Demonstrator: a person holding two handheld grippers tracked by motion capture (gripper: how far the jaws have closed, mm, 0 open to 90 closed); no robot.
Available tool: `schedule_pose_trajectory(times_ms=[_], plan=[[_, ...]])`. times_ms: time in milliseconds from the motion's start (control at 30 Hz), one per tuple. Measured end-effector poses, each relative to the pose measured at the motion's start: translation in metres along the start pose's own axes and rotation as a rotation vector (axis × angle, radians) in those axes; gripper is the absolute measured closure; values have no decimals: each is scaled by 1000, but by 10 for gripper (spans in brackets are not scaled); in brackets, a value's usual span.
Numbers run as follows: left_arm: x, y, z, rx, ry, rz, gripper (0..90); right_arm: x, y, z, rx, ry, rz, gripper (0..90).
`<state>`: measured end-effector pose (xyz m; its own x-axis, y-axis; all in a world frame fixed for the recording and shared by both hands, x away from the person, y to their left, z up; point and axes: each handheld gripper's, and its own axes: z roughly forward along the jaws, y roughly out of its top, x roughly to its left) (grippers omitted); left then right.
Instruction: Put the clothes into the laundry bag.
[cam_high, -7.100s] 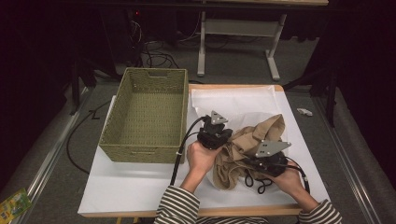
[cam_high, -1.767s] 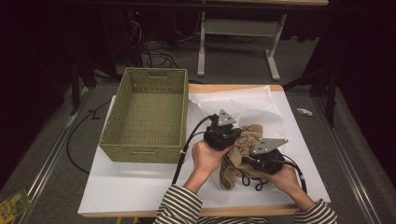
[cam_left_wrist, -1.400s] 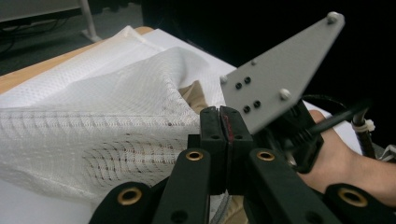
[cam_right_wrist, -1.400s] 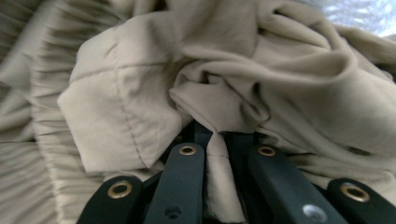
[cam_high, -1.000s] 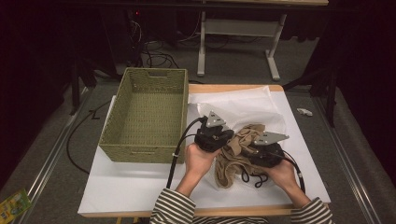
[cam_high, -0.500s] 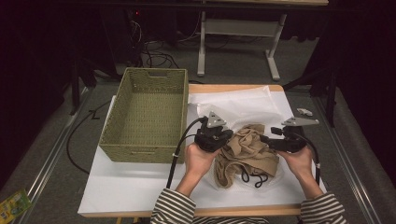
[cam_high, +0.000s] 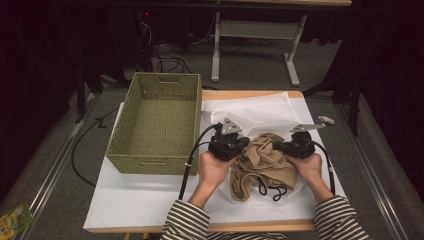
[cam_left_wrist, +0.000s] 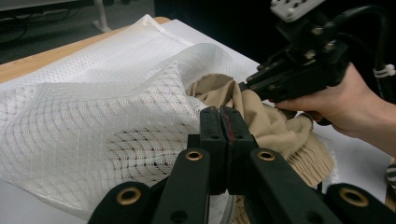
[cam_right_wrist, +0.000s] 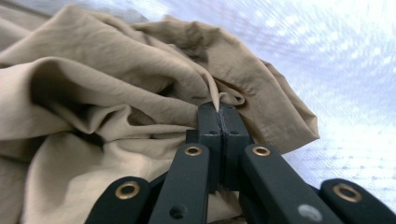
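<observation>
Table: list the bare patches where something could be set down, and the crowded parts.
Free: the white table strip in front of the basket, left of the left forearm. The basket's inside is empty too. Crowded: right half, where the mesh bag, tan garment and both tools sit.

The room is dim, its far side and both flanks nearly black, while light falls mainly on the white surface (cam_high: 145, 200) with its wooden edge showing at the near and far sides. Grey carpeted floor (cam_high: 250, 70) runs all around. At the far end stands a pale metal desk frame (cam_high: 255, 30) on two legs with flat feet, and black cables (cam_high: 167, 62) coil on the floor to its left. A metal floor rail (cam_high: 50, 175) runs diagonally on the left, with a green packet (cam_high: 15, 220) lying at the near left corner.
</observation>
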<state>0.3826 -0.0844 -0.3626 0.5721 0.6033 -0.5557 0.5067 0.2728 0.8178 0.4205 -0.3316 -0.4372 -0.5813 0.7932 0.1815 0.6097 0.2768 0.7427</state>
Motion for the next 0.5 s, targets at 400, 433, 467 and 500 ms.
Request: schedule_pose_trajectory(times_ms=[400, 433, 467, 500], plan=[[-8, 8, 5, -18, 5, 3, 890, 73, -6, -49, -85, 78, -306, 900], [-10, 9, 6, -22, 2, -1, 890, 79, -7, -48, -80, 84, -323, 900], [-11, 9, 6, -18, -2, -2, 890, 83, -7, -47, -68, 90, -336, 900], [-13, 10, 5, -17, -13, -8, 890, 85, -7, -45, -63, 97, -341, 900]])
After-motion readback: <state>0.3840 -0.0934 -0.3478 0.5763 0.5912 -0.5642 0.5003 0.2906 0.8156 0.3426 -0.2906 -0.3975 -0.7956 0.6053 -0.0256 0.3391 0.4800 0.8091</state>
